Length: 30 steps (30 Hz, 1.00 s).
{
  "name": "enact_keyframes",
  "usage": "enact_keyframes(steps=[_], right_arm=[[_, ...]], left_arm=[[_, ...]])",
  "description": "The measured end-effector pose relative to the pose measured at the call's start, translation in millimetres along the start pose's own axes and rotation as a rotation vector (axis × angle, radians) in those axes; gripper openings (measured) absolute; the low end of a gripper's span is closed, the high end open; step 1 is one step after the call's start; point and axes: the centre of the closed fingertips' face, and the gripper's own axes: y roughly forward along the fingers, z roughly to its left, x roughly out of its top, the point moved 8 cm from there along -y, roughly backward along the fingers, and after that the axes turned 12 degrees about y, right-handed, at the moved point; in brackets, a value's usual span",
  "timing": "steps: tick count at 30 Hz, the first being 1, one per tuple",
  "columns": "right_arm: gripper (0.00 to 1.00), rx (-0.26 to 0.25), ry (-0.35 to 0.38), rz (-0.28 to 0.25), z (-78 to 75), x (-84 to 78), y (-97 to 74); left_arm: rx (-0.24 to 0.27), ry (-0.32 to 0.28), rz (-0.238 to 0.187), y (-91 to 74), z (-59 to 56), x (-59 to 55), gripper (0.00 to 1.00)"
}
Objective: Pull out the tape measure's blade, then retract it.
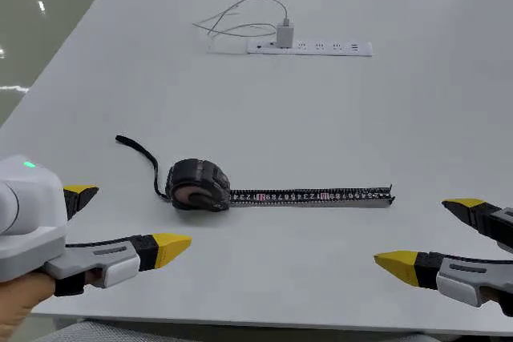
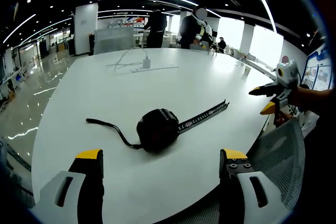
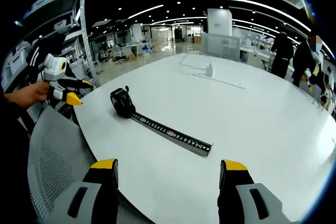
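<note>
Fingers of the left gripper (image 1: 140,216) are spread wide with nothing between them. The right gripper (image 1: 410,231) is likewise wide and empty. I hold both over the near edge of the white table (image 1: 337,118), well apart from each other.

The tape measure (image 1: 196,186) sits on the table just beyond the left fingertips, not touching them. Its case is black and round. The blade (image 1: 313,196) is out and lies flat on the table, running from the case toward the right gripper. Its end hook (image 1: 390,195) rests ahead of the right fingertips, clear of them. A black wrist strap (image 1: 144,154) trails from the case, away from the left fingers.

Far beyond both sets of fingers lies a white power strip (image 1: 329,48) with a charger (image 1: 284,36) plugged in. A white cable (image 1: 232,26) loops beside it.
</note>
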Motion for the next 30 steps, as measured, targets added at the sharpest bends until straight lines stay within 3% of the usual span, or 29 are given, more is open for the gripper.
enact_keyframes(steps=[15,30], right_arm=[[0.77,0.006,0.005,0.008,-2.6,-1.7,3.8],[0.76,0.025,-0.001,0.027,-5.9,-3.7,14.0]], left_arm=[[0.005,-0.011,0.006,8.5,-4.1,0.9,0.89],[0.092,-0.076,-0.018,42.3,-18.2,9.6,0.88]])
